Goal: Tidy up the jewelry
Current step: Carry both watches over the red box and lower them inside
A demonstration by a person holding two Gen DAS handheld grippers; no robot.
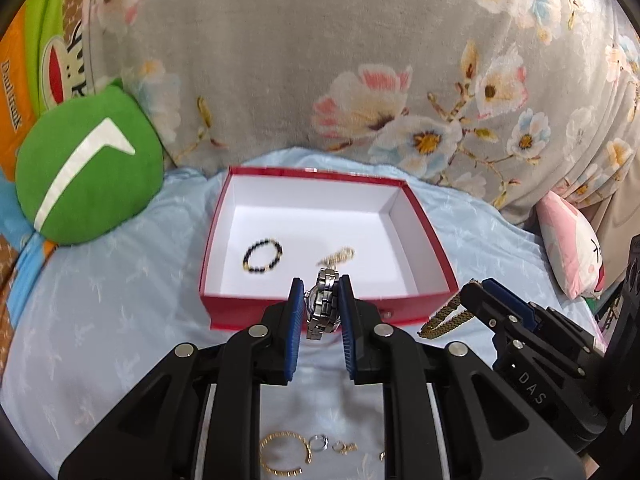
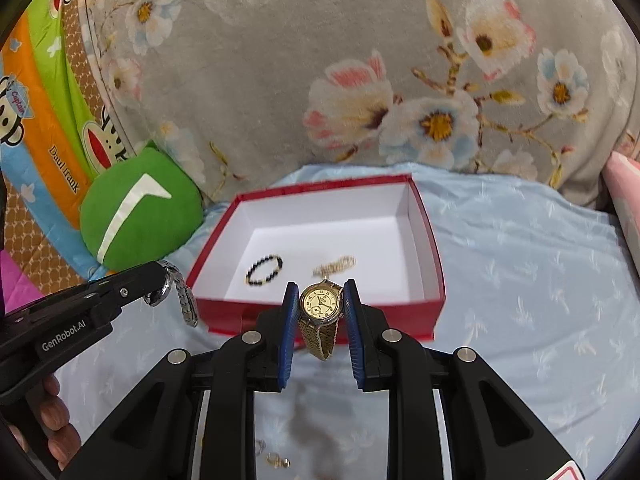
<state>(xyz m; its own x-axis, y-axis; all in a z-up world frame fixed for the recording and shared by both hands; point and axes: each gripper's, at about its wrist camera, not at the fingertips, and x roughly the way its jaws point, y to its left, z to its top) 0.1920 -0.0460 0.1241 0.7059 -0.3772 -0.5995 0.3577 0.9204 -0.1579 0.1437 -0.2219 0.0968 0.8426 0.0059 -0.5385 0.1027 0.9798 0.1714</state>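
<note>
A red box (image 1: pixel 424 224) with a white inside sits on the pale blue bedsheet; it also shows in the right wrist view (image 2: pixel 430 248). In it lie a black bead bracelet (image 1: pixel 263 256) (image 2: pixel 264 269) and a gold chain (image 1: pixel 338 257) (image 2: pixel 335 266). My left gripper (image 1: pixel 321 286) is shut on a silver watch (image 1: pixel 323 304), held just in front of the box's near wall; the watch also shows in the right wrist view (image 2: pixel 182 294). My right gripper (image 2: pixel 320 290) is shut on a gold watch (image 2: pixel 320 308), held at the box's near wall; its band shows in the left wrist view (image 1: pixel 442 322).
A gold bangle (image 1: pixel 284 454), a silver ring (image 1: pixel 318 443) and small gold pieces (image 1: pixel 344 447) lie on the sheet below my left gripper. A green round cushion (image 1: pixel 88 168) sits left of the box, a floral grey pillow (image 1: pixel 360 60) behind it, a pink cushion (image 1: pixel 568 240) at right.
</note>
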